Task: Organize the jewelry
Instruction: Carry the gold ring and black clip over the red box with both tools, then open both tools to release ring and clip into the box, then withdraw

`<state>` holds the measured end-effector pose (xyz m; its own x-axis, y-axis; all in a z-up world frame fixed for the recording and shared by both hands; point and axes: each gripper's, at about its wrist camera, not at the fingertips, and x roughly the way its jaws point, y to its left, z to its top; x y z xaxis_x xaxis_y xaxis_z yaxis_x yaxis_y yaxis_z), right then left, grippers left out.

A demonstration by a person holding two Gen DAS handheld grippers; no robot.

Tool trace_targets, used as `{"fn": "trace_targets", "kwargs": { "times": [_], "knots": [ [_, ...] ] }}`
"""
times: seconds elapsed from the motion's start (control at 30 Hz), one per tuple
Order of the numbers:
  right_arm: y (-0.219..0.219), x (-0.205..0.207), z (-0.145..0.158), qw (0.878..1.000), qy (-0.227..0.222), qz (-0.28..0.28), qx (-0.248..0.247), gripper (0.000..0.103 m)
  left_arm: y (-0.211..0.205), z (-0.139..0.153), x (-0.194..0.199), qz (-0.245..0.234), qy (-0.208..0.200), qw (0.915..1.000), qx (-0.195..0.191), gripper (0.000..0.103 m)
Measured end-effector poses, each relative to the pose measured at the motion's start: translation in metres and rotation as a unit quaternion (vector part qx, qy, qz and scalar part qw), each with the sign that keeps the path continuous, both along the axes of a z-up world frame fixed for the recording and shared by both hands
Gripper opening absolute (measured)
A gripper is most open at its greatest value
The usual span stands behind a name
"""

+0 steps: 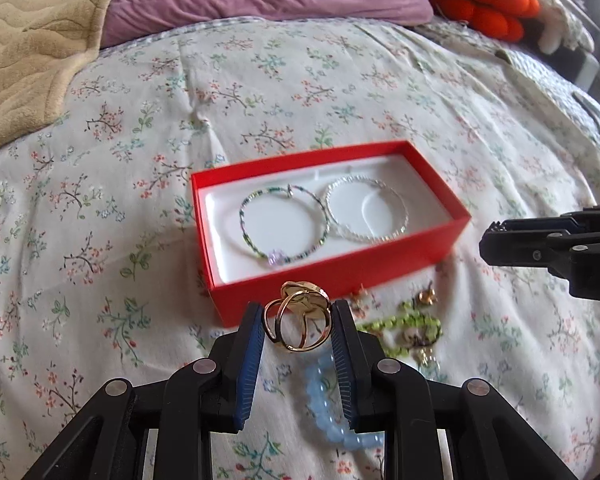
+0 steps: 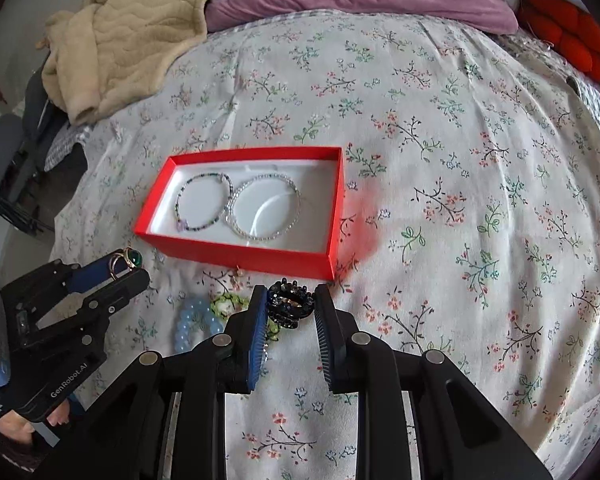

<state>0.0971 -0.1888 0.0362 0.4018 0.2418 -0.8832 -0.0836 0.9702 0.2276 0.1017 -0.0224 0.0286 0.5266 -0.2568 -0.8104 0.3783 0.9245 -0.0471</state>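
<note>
Red box (image 1: pixel 332 276) sits on floral bedspread (image 1: pixel 140 128), two beaded bracelets (image 1: pixel 280 228) inside. Left gripper (image 1: pixel 298 322) clamped on gold ring (image 1: pixel 296 316) just short of box. Right gripper (image 2: pixel 291 304) pinching black beaded ring (image 2: pixel 291 303). Blue bracelet (image 2: pixel 192 326) and green beads (image 1: pixel 400 328) loose beside box.

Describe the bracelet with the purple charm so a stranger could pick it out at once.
Find the red box lying open on the floral bedspread. Two thin hoop bracelets lie side by side on its white lining. The wanted bracelet is the one in the left half as both cameras see it: strung with dark green and mixed-colour beads and carrying a pale purple charm on its near edge, whereas the silver bracelet beside it is plain and sparkly.
</note>
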Motion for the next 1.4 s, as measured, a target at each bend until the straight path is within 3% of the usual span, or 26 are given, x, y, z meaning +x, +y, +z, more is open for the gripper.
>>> {"fn": "trace_targets", "kwargs": {
  "times": [0.2,0.43,0.7,1.07,1.13,1.23,1.4],
  "knots": [
    [0.003,0.021,0.006,0.999,-0.008,-0.021,0.025,0.025,-0.003,0.0,0.024,0.03,0.012,0.9992,-0.021,0.028],
    [0.009,0.05,-0.01,0.999,0.0,-0.04,0.029,0.025,-0.011,-0.012,0.048,0.058,0.019,0.9976,-0.032,0.028],
    [0.011,0.069,-0.026,0.998,0.01,-0.049,0.037,0.025,-0.016,-0.026,0.066,0.068,0.018,0.9975,-0.008,0.028],
    [0.012,0.076,-0.032,0.997,0.035,-0.043,0.056,0.028,-0.015,-0.025,0.069,0.064,0.014,0.9978,-0.009,0.029],
    [0.012,0.074,-0.029,0.997,0.032,-0.041,0.049,0.036,-0.016,-0.022,0.067,0.06,0.012,0.9981,-0.007,0.032],
    [0.011,0.07,-0.022,0.998,0.025,-0.038,0.047,0.044,-0.016,-0.018,0.063,0.056,0.008,0.9984,-0.007,0.046],
    [0.007,0.062,-0.009,0.998,0.013,-0.039,0.044,0.049,-0.016,-0.01,0.054,0.055,0.006,0.9985,-0.003,0.054]
  ]
}}
